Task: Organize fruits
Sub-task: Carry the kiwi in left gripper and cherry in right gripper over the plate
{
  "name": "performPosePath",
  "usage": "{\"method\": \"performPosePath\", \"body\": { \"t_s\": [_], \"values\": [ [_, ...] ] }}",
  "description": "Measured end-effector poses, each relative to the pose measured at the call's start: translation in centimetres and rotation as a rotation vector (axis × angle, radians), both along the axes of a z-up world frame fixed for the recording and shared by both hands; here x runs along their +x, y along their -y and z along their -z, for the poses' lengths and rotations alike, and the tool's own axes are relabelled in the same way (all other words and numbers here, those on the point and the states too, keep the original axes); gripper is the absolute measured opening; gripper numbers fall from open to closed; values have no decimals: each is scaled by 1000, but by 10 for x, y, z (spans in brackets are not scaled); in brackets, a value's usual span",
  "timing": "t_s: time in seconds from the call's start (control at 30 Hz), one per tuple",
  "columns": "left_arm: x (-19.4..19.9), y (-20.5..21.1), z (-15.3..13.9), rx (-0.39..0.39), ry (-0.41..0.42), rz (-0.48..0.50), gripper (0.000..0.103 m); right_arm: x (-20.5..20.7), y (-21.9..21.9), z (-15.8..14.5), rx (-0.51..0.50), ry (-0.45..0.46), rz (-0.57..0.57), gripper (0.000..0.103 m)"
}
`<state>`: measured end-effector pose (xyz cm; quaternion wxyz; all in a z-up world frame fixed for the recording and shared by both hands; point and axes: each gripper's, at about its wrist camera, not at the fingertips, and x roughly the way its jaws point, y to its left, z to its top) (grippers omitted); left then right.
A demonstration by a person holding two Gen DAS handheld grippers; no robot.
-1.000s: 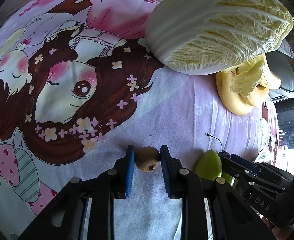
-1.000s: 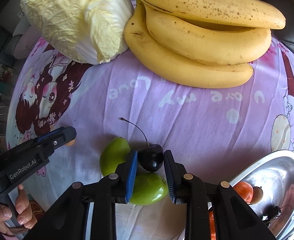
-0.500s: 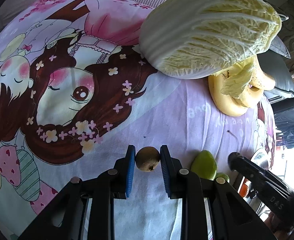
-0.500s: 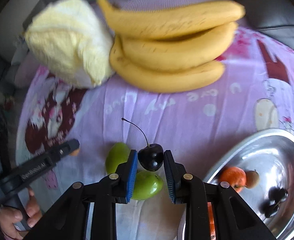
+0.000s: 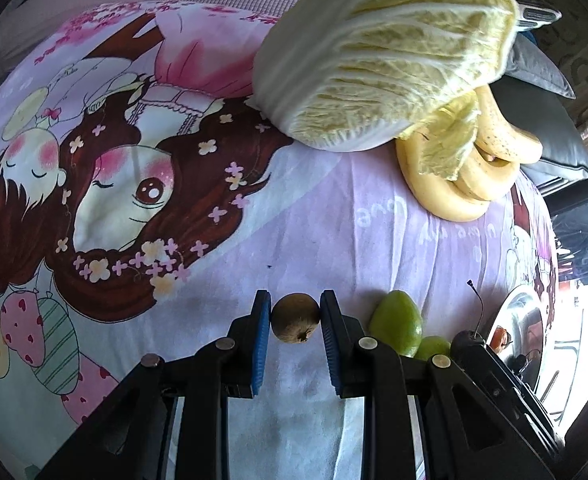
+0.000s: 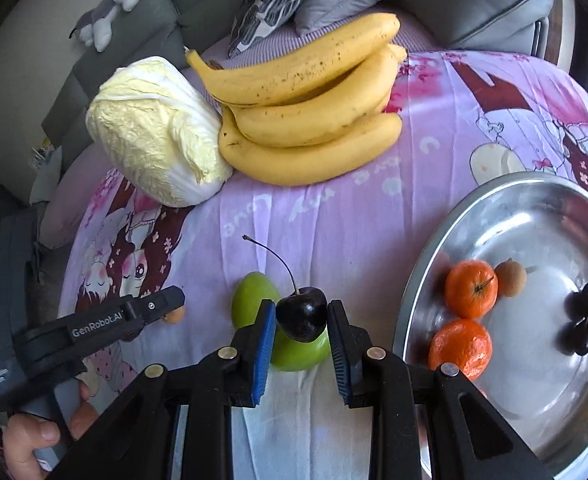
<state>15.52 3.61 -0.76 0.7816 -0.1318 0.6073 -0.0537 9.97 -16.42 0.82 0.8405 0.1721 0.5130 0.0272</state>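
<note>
My left gripper point(image 5: 296, 318) is shut on a small brown round fruit point(image 5: 295, 319), just above the cartoon-print cloth. My right gripper point(image 6: 301, 318) is shut on a dark cherry point(image 6: 302, 314) with a long stem, held above two green fruits point(image 6: 253, 294). The green fruits also show in the left wrist view point(image 5: 398, 322). A steel bowl point(image 6: 426, 264) to the right holds two oranges point(image 6: 471, 294), a small brown fruit point(image 6: 510, 278) and two dark cherries point(image 6: 584, 320). The left gripper appears in the right wrist view point(image 6: 165, 300) at the left.
A bunch of bananas point(image 6: 314, 120) and a napa cabbage point(image 6: 153, 132) lie at the far side of the cloth. Grey sofa cushions point(image 6: 474, 0) stand behind them. The cabbage point(image 5: 382, 64) looms ahead of the left gripper.
My right gripper has lifted the cherry up and away from the cloth toward the bowl side; more of the bowl shows. My left gripper has stayed shut on the brown fruit, raised slightly.
</note>
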Motion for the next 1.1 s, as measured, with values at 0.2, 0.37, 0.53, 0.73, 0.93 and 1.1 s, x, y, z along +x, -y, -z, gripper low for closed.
{"method": "performPosePath", "body": {
  "t_s": [0.2,0.37,0.53,0.73,0.93,1.1],
  "values": [
    [-1,21,-3,22,-2,15,26,-5,11,2,36,23,4,29],
    [-6,40,-10,40,20,35,26,-8,21,-4,66,58,7,29],
    [-12,59,-21,32,29,62,26,-12,27,-8,64,74,1,29],
    [-18,93,-40,37,68,107,26,-16,35,-13,65,90,3,29],
    [-19,131,-55,36,81,165,26,-20,59,-21,54,105,45,29],
    [-13,161,-55,26,75,236,26,-23,82,-24,36,111,100,29]
  ]
}}
